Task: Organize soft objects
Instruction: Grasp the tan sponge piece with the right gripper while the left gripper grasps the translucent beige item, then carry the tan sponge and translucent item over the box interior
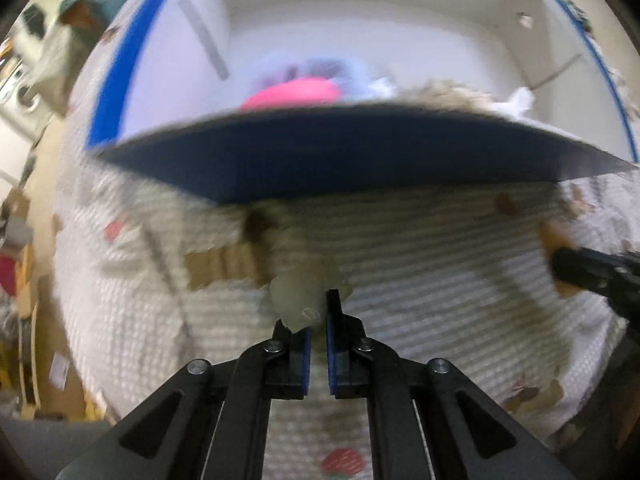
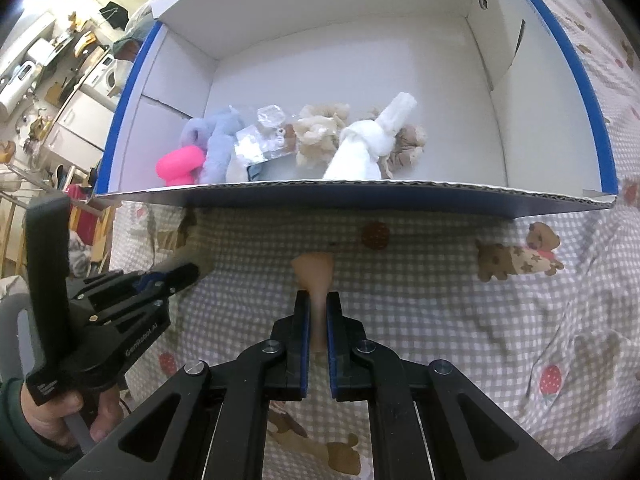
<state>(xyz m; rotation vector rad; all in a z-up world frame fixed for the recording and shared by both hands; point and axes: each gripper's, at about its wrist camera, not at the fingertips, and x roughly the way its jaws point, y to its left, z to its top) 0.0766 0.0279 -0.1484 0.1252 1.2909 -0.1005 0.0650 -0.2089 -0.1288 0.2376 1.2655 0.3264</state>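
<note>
The right gripper is clamped on a small peach-coloured soft piece, whose wider end flares out past the fingertips at twelve o'clock. The left gripper has its jaws closed too, with a pale, translucent squashy lump bulging at the tip of its left finger; the left wrist view is smeared, so it is probably pinched there rather than merely lying against the finger. Both items sit short of the white cardboard box with blue-taped edges, which fills the twelve o'clock half of each view.

Inside the box, near its front wall, lie a bright pink rounded toy, a lavender plush toy, a crinkled clear plastic packet, a beige fluffy plush and a rolled white cloth.

The main risk is the box's front wall: a low carry could catch either soft piece on that edge and drag it free. The thin pinches also look liable to slip, and the two tools stand near each other and could collide.

Everything rests on a grey-and-white checked bedcover printed with bears and strawberries. At ten o'clock, a cluttered room holds white appliances.
</note>
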